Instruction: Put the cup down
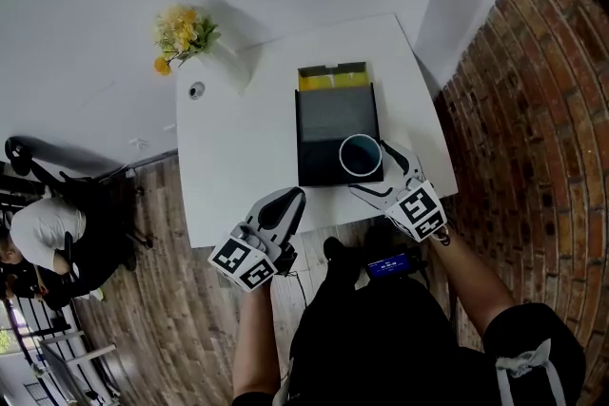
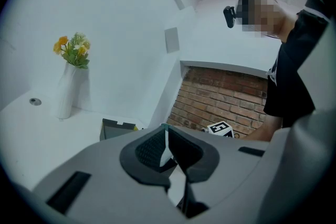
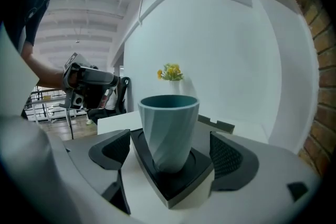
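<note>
White table (image 1: pixel 238 166) under plain wall; left gripper (image 2: pixel 167 152) pinched shut on nothing at its near edge, well left of right gripper (image 3: pixel 170 157). Latter spread wide, pads clear of cup (image 3: pixel 169 123), which stands upright btwn its jaws on near corner of dark tray (image 3: pixel 178 186); vase (image 1: pixel 228 62) w/ yellow flowers far ahead-left. Risk, prob.: backing out skewed could clip cup w/ a pad & tip it off tray corner, esp. as base sits close to tray edge.
</note>
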`<state>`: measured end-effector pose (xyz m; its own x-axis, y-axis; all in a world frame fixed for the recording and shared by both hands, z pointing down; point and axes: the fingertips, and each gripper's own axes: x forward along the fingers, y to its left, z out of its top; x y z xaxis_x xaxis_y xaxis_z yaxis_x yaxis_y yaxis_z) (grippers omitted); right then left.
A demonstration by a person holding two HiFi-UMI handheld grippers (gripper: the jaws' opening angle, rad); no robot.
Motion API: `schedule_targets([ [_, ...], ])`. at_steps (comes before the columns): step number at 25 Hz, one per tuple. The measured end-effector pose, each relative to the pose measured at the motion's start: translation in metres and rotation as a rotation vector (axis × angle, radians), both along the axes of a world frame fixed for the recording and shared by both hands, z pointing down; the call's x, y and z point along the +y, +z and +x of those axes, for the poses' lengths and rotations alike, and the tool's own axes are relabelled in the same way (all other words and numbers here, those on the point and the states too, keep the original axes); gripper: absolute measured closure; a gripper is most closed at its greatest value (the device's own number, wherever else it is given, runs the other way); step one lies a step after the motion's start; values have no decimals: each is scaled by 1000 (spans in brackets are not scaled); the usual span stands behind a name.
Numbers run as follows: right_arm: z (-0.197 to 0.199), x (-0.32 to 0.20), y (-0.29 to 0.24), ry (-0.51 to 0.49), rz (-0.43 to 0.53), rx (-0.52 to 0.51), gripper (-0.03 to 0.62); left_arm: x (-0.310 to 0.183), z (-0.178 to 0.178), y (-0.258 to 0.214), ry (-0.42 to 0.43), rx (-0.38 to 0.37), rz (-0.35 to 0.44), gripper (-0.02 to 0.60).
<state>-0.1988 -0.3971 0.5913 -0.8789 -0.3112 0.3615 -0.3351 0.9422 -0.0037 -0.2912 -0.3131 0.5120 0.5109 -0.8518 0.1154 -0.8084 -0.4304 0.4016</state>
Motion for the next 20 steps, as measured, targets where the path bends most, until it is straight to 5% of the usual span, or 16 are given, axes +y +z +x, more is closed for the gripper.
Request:
schedule_targets([
  [5, 30, 7, -3, 42, -28, 14, 132, -5, -1, -3, 9, 1, 15, 571],
  [12, 66, -1, -38, 155, -160, -132, 138, -10, 16, -2, 58, 20, 23, 571],
  [20, 71, 3, -73, 161, -81, -138, 415, -8, 38, 0, 88, 44, 32, 571],
])
